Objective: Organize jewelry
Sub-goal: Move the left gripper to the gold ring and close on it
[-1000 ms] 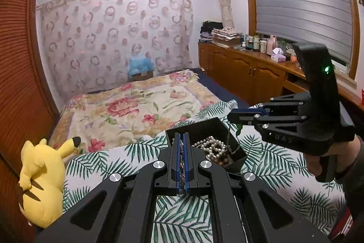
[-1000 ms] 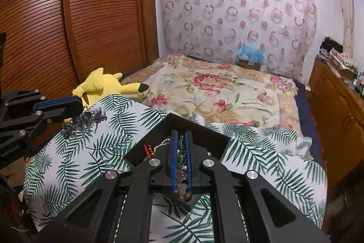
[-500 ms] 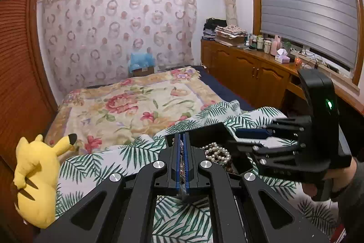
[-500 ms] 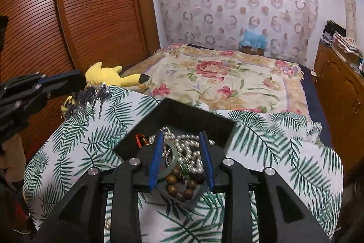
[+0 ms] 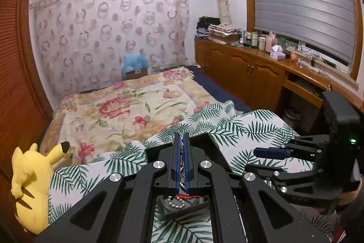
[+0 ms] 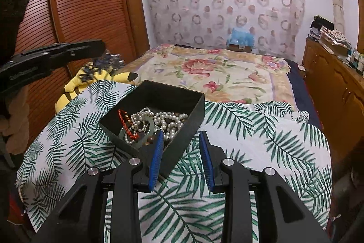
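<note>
A black open box (image 6: 182, 104) stands on the palm-leaf cloth (image 6: 261, 129). It holds pearl strands (image 6: 163, 117), a red cord (image 6: 124, 120), a green jade bangle (image 6: 145, 140) and brown beads. My right gripper (image 6: 182, 161) is open and empty at the box's near corner; it also shows in the left wrist view (image 5: 270, 158). My left gripper (image 5: 181, 161) is shut on a dark sparkly necklace (image 6: 102, 65), held above the box's left side; the box (image 5: 204, 145) lies mostly hidden under it.
A yellow Pikachu plush (image 5: 34, 177) lies at the left edge by the wooden sliding doors (image 6: 79, 3). A floral bedspread (image 5: 127, 106) stretches behind. A wooden cabinet (image 5: 250, 74) with bottles runs along the right wall.
My right gripper has opened, let go of the beads into the box and drawn back to the near corner. My left gripper has moved over the box with the necklace.
</note>
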